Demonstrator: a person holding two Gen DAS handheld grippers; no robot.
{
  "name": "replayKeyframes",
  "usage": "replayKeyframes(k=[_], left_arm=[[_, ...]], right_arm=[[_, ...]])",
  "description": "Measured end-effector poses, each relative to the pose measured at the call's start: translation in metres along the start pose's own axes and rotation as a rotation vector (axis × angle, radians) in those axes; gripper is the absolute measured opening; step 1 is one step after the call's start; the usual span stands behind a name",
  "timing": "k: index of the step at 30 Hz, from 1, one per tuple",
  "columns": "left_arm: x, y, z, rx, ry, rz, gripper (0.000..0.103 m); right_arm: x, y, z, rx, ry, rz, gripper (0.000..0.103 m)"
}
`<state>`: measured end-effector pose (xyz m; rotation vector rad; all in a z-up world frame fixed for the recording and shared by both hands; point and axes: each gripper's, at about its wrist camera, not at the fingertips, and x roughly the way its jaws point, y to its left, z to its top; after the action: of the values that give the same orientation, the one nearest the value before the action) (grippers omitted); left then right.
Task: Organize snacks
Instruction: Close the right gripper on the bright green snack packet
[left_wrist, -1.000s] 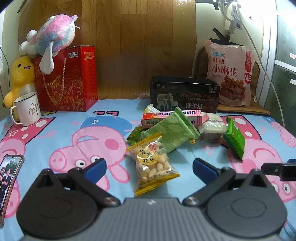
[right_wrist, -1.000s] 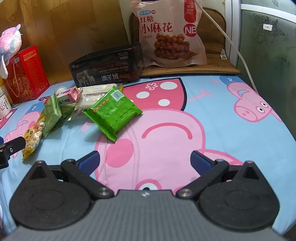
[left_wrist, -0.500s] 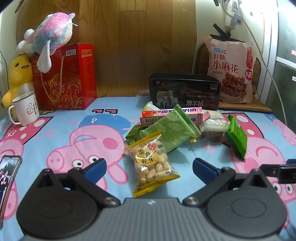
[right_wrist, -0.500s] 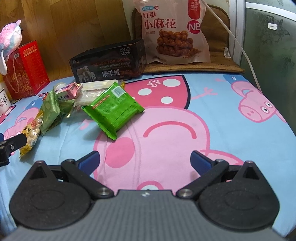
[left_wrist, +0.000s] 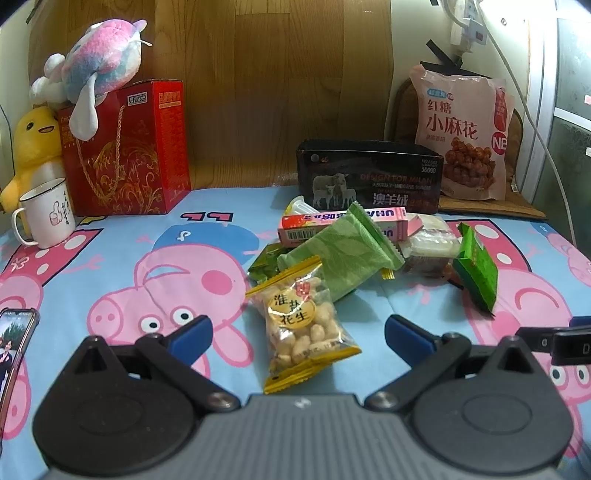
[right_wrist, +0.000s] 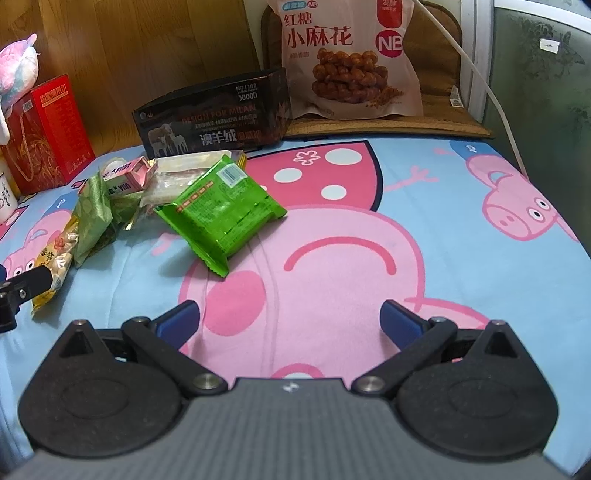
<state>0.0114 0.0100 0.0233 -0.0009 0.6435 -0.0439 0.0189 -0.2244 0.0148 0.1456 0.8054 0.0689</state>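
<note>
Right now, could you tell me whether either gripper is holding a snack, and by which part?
Nothing is held. The left gripper is open, with the peanut packet lying between its fingers, ungripped. The right gripper is open over bare cloth.

Pink snack bag (right_wrist: 349, 55): "红糖 小麻花", "NB". Black box (left_wrist: 369, 177): "DESIGN FOR MILAN", "澳羊绒", "30000". Peanut packet (left_wrist: 299, 325): "淮盐花生".

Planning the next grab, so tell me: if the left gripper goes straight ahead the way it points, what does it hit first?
The left gripper, jaws open, would most likely meet the clear yellow-edged peanut packet first, since it lies between the blue fingertips. The pale green leaf-print wrapper lies behind it. Depth is hard to judge.
</note>
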Motion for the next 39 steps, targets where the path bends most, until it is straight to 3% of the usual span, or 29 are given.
replayKeyframes(k=[8,12,15,17,19,21,27,29,31,33,34,35,36,37,39], left_arm=[[0.002,0.008,0.002,-0.005,-0.004,0.01,0.103],[0.002,0.021,0.015,-0.024,-0.023,0.031,0.103],[0.007,0.031,0.028,-0.07,-0.003,-0.038,0.103],[0.012,0.03,0.035,-0.091,0.023,-0.096,0.102],[0.02,0.025,0.041,-0.098,0.044,-0.157,0.099],[0.027,0.015,0.047,-0.089,0.058,-0.201,0.093],[0.054,-0.032,0.061,-0.024,0.127,-0.401,0.082],[0.063,-0.048,0.065,-0.001,0.136,-0.42,0.082],[0.073,-0.062,0.069,0.025,0.146,-0.443,0.077],[0.085,-0.074,0.071,0.04,0.176,-0.453,0.058],[0.088,-0.077,0.071,0.043,0.19,-0.46,0.053],[0.091,-0.08,0.07,0.048,0.194,-0.458,0.043],[0.09,-0.082,0.069,0.063,0.183,-0.443,0.035],[0.089,-0.083,0.068,0.079,0.176,-0.428,0.036],[0.084,-0.078,0.068,0.068,0.181,-0.439,0.034]], right_arm=[[0.007,0.0,0.002,0.009,0.023,0.006,0.103],[-0.009,-0.013,0.006,0.102,-0.07,0.1,0.103],[-0.018,-0.022,0.009,0.16,-0.149,0.215,0.103],[-0.014,-0.018,0.012,0.135,-0.145,0.215,0.103],[-0.011,-0.012,0.016,0.094,-0.141,0.214,0.092],[-0.007,-0.008,0.02,0.05,-0.136,0.221,0.087],[0.012,-0.007,0.028,-0.107,-0.139,0.236,0.087],[0.024,-0.009,0.029,-0.138,-0.116,0.249,0.087],[0.037,-0.012,0.031,-0.134,-0.089,0.286,0.088],[0.046,-0.013,0.033,-0.118,-0.084,0.317,0.088],[0.047,-0.011,0.032,-0.13,-0.103,0.316,0.087],[0.048,-0.008,0.032,-0.149,-0.108,0.32,0.085],[0.049,-0.005,0.031,-0.161,-0.114,0.324,0.075],[0.047,-0.002,0.03,-0.169,-0.122,0.324,0.068],[0.043,0.0,0.028,-0.165,-0.128,0.324,0.066]])
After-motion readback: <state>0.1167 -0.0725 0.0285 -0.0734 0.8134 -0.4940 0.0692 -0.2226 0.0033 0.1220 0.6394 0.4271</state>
